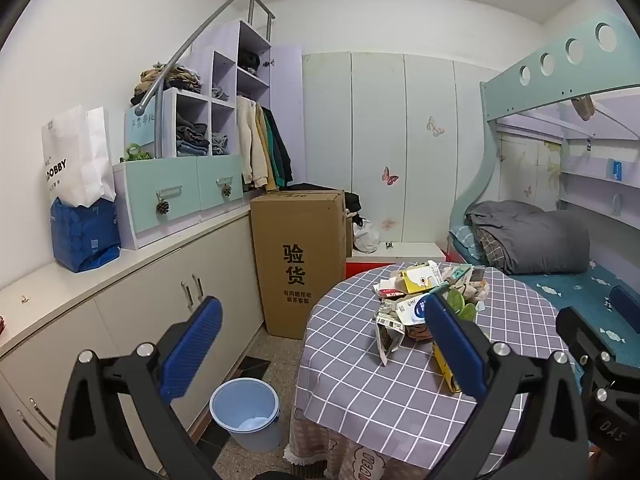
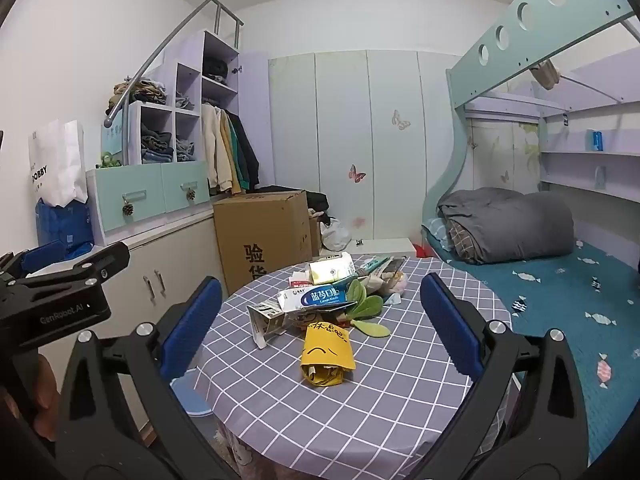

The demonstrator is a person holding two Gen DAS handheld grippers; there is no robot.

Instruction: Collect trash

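Both grippers, left (image 1: 322, 344) & right (image 2: 320, 320), jaws wide apart, nothing between. Trash pile (image 2: 324, 300) on checked table (image 2: 360, 400) just ahead of right; blue bin (image 1: 246, 412) on floor below left.

The bench (image 2: 360, 400) wears a matt checked cloth. On it, the trash (image 2: 320, 304) is crumpled paper and printed cardboard packets; the yellow paper cup (image 2: 326, 354) at 6 o'clock of the heap looks dull and creased. The bucket (image 1: 245, 414) on the floor is smooth blue plastic. The fingers (image 1: 192, 344) carry ribbed blue pads on glossy black plastic with shiny metal bolts. The box (image 1: 298, 264) is plain brown cardboard.
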